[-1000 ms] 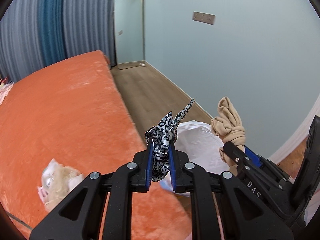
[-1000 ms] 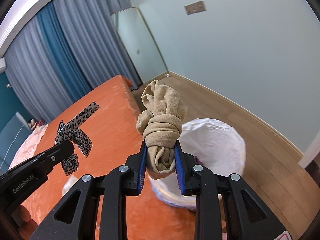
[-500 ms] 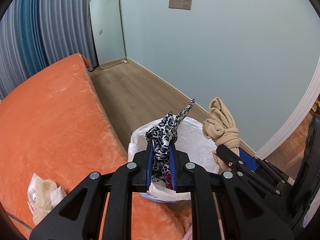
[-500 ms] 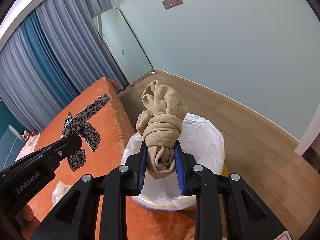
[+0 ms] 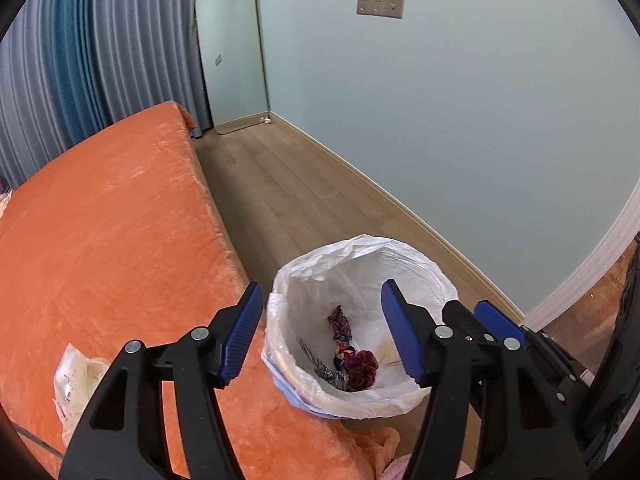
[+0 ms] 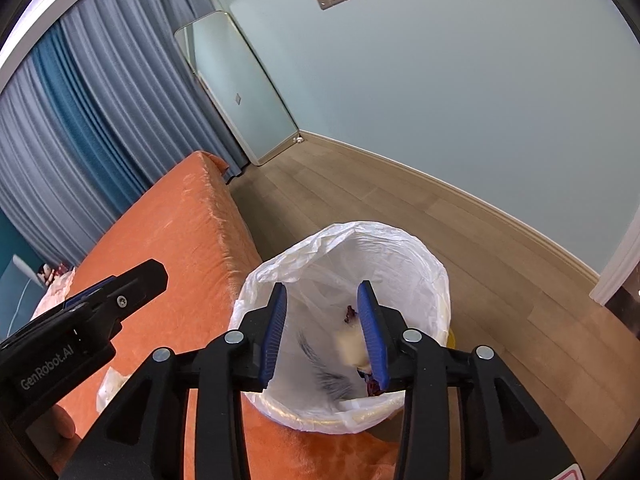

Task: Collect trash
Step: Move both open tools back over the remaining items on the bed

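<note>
A trash bin lined with a white bag [image 5: 416, 264] [image 6: 408, 252] stands on the floor beside the orange bed. Both grippers hover over its mouth. My left gripper [image 5: 324, 332] is open and empty. My right gripper [image 6: 323, 330] is open and empty. In the bin lie the leopard-print cloth [image 5: 324, 372] [image 6: 320, 376], a dark red scrunchie [image 5: 360, 364] and the beige knotted cloth [image 6: 352, 350], which shows blurred between the right fingers. A white plastic wrapper [image 5: 78, 380] [image 6: 110, 386] lies on the bed at the left.
The orange bed [image 5: 100, 232] fills the left. Wooden floor [image 5: 288, 196] runs between bed and pale wall. A standing mirror [image 5: 230, 44] leans in the far corner by grey-blue curtains [image 5: 80, 52]. The right gripper's body shows at the left view's right edge [image 5: 532, 344].
Both grippers have opened over the bin. The leopard-print cloth has dropped from the left one and the beige knotted cloth from the right one into the bag.
</note>
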A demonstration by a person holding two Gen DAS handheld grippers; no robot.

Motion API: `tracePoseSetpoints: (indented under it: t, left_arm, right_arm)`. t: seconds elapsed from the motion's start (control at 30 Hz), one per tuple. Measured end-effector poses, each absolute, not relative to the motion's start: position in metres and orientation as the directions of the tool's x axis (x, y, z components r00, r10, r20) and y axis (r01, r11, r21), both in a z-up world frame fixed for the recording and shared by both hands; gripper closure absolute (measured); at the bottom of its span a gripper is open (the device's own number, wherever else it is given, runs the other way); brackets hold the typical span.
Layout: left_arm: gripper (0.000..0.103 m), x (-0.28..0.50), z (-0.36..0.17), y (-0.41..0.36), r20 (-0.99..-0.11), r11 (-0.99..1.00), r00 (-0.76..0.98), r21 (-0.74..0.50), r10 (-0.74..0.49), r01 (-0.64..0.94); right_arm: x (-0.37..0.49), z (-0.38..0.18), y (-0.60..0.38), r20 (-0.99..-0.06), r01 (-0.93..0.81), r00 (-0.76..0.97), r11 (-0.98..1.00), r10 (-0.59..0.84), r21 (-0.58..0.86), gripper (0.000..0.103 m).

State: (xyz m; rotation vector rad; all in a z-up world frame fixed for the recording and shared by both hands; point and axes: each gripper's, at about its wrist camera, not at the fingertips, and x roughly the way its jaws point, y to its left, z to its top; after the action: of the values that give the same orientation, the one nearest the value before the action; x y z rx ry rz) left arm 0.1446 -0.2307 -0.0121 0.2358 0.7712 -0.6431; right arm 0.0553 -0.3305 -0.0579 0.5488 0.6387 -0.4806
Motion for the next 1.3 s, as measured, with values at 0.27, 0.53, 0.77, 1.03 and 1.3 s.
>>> tracePoseSetpoints:
  t: [0.27, 0.53, 0.77, 1.03, 1.3]
  left_arm:
    - [0.045, 0.146, -0.004, -0.196, -0.708, 0.832, 0.571, -0.043, -0.417, 0.553]
    - [0.045, 0.148, 0.0, -0.152, -0.708, 0.876, 0.603, -0.049, -0.369, 0.479]
    - [0.045, 0.153, 0.002, -0.115, -0.714, 0.909, 0.615, -0.071, -0.334, 0.411]
    - [0.045, 0.158, -0.005, -0.06, -0.729, 0.944, 0.628, -0.08, -0.274, 0.32]
    - [0.045, 0.164, -0.025, 0.009, -0.76, 0.977, 0.621, -0.092, -0.193, 0.191]
  right_arm:
    - [0.058, -0.049, -0.311, -0.663, 0.531, 0.716, 0.787, -0.22, 0.313, 0.06]
    - [0.067, -0.041, -0.271, -0.666, 0.457, 0.727, 0.841, -0.165, 0.29, 0.059]
    - [0.076, -0.03, -0.231, -0.666, 0.386, 0.735, 0.886, -0.128, 0.257, 0.053]
    - [0.091, -0.032, -0.181, -0.679, 0.313, 0.729, 0.923, -0.084, 0.222, 0.048]
    - [0.102, -0.044, -0.135, -0.706, 0.241, 0.707, 0.95, -0.032, 0.198, 0.047]
